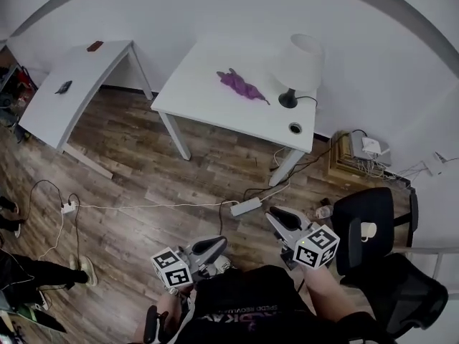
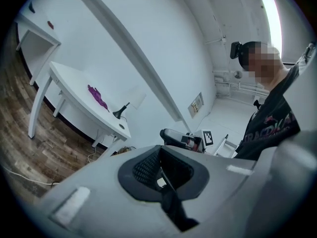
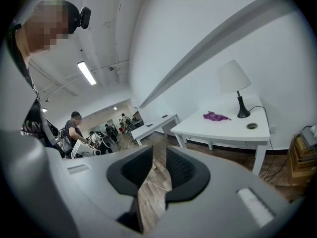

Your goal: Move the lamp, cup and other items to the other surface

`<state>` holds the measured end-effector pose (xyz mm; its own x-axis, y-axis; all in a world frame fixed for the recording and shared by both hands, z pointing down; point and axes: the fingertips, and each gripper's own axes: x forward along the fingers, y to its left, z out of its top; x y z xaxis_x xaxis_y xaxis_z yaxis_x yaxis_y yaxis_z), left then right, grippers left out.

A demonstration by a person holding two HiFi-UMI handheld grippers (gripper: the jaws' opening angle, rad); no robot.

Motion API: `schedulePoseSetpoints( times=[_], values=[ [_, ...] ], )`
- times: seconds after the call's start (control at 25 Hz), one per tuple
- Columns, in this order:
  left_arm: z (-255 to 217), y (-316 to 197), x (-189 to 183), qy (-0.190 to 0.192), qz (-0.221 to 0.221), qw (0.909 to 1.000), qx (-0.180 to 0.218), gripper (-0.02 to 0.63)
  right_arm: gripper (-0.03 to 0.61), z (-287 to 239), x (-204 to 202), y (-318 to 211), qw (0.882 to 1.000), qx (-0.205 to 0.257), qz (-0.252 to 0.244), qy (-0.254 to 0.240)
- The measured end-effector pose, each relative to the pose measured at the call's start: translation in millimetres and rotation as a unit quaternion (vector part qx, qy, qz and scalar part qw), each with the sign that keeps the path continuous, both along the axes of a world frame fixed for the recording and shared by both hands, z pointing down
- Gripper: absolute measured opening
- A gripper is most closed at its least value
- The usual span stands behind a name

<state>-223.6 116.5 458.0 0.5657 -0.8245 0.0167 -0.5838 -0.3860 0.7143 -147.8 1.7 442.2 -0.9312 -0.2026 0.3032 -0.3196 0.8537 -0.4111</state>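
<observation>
On the white rectangular table [image 1: 201,100] ahead, the white-shaded, black-based lamp [image 1: 301,59] is standing beside a crumpled purple cloth [image 1: 240,84]; I am holding my right gripper [image 3: 158,168] parted and empty, my left gripper [image 2: 159,171] closed

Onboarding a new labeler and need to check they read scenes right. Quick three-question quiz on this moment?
1. True or false: the lamp and the purple cloth are on the same near table.
2. What is between the right gripper's jaws? A) a cup B) nothing C) a cable
3. Fill in: the far table holds ___ small things.
Key: 1 true; 2 B; 3 two, a dark item and a reddish item.
</observation>
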Motion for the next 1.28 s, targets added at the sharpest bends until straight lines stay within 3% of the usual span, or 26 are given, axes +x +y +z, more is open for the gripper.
schedulePoseSetpoints(
  times=[0.24,0.52,0.8,1.04,1.28],
  values=[
    [6,7,-33,0.032,-0.046,0.9984,-0.008,-0.005,0.101,5,-41,-19,0.998,0.034,-0.029,0.038],
    [16,5,-56,0.046,-0.112,0.9923,-0.029,-0.005,0.108,16,-70,-108,0.992,0.101,0.004,0.077],
    [16,-26,-96,0.049,-0.223,0.9727,-0.041,-0.005,0.112,35,-138,-218,0.99,0.121,0.002,0.07],
    [10,-65,-101,0.014,-0.242,0.9691,-0.046,-0.005,0.114,55,-184,-303,0.989,0.126,-0.002,0.078],
    [12,-71,-111,0.018,-0.283,0.9573,-0.057,-0.005,0.121,76,-216,-359,0.987,0.125,0.005,0.101]
  ],
)
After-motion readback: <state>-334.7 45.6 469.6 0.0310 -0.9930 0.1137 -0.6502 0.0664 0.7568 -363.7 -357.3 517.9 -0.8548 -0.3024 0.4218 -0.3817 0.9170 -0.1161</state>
